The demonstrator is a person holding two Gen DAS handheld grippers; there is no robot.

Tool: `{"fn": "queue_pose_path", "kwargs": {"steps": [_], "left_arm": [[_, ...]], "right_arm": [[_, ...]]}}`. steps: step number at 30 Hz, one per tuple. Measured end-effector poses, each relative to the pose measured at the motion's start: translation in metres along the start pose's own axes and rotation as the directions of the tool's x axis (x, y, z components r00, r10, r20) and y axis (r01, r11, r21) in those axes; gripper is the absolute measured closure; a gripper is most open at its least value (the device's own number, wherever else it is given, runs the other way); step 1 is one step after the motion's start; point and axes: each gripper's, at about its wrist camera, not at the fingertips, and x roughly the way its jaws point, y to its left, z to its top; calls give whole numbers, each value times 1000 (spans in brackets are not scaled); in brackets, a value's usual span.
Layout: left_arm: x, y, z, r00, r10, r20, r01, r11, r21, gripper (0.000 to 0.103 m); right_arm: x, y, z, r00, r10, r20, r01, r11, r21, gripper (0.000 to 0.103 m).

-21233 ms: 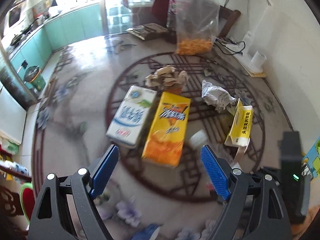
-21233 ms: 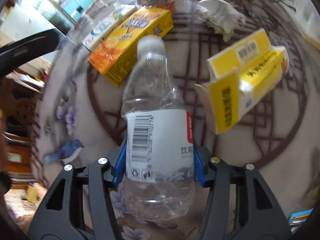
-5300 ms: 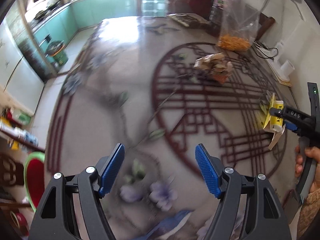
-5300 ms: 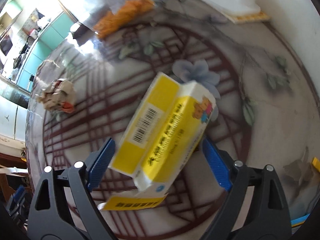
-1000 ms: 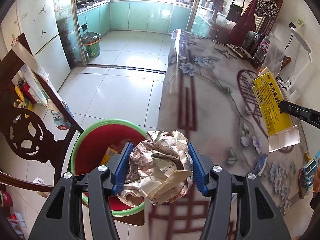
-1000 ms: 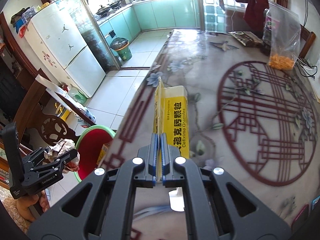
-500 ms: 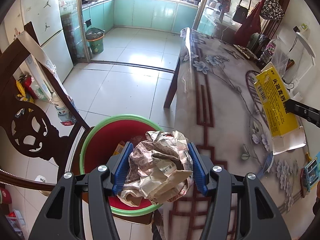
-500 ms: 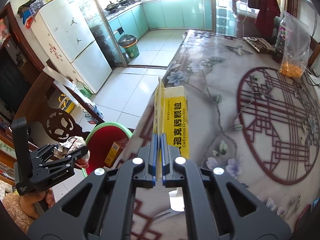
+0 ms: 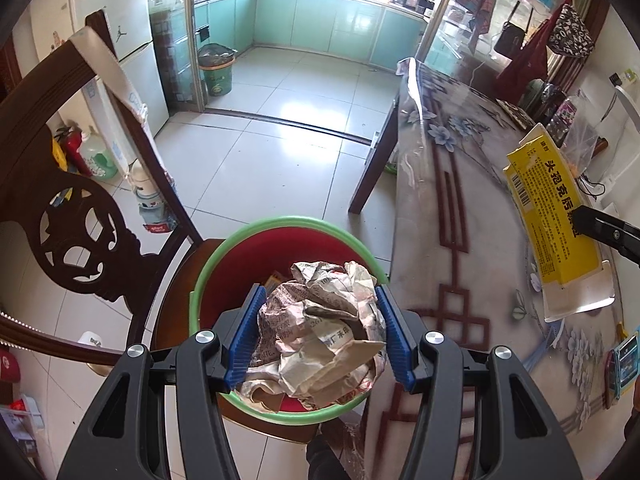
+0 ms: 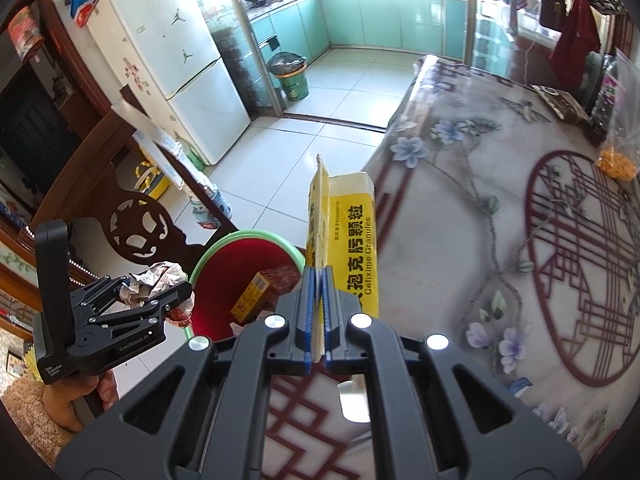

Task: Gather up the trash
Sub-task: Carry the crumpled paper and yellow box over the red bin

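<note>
My left gripper (image 9: pixel 318 316) is shut on a crumpled newspaper wad (image 9: pixel 320 336) and holds it right above a red bucket with a green rim (image 9: pixel 224 252) that stands on a chair seat. The right wrist view shows this gripper (image 10: pixel 160 284) at the bucket's (image 10: pixel 224 268) left rim. My right gripper (image 10: pixel 316 280) is shut on the flap of a flattened yellow medicine box (image 10: pixel 352 240), held over the table edge beside the bucket. The box also shows in the left wrist view (image 9: pixel 548 216). A small yellow box (image 10: pixel 250 298) lies in the bucket.
A dark carved wooden chair (image 9: pixel 80 216) stands left of the bucket. The flowered table (image 10: pixel 500 240) fills the right, with a plastic bag of orange snacks (image 10: pixel 616 164) at its far side. A fridge (image 10: pixel 168 60) and a green waste bin (image 10: pixel 292 76) stand farther off on the tiled floor.
Both grippers moved left, toward the bucket. The newspaper wad is now over the bucket's middle, and the yellow box is closer to its rim.
</note>
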Motion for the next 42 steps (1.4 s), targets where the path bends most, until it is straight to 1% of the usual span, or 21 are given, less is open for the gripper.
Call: {"fn": "queue_pose_path", "kwargs": {"steps": [11,17,20,28,34,42], "left_arm": [[10,35,-10,999,23,-38,-25,998,-53,50],[19,48,-15,997,30,-69,-34,997,-68,50],[25,53,-16,995,38,-88,-44,996,-75,50],[41,58,-16,991,32,-127,-42,996,-75,49],[54,58,-19,987,27,-160,-40,996,-77,49],[73,55,-19,979,35,-201,-47,997,-54,49]], "right_arm": [[30,42,1,996,53,-68,-58,996,-70,98],[53,59,-3,987,96,-132,-106,992,-74,98],[63,68,-4,983,96,-156,-111,990,-88,98],[80,84,-3,975,109,-196,-131,986,-105,98],[90,86,-2,969,112,-218,-138,984,-110,98],[101,91,-2,966,109,-235,-141,982,-123,98]]}}
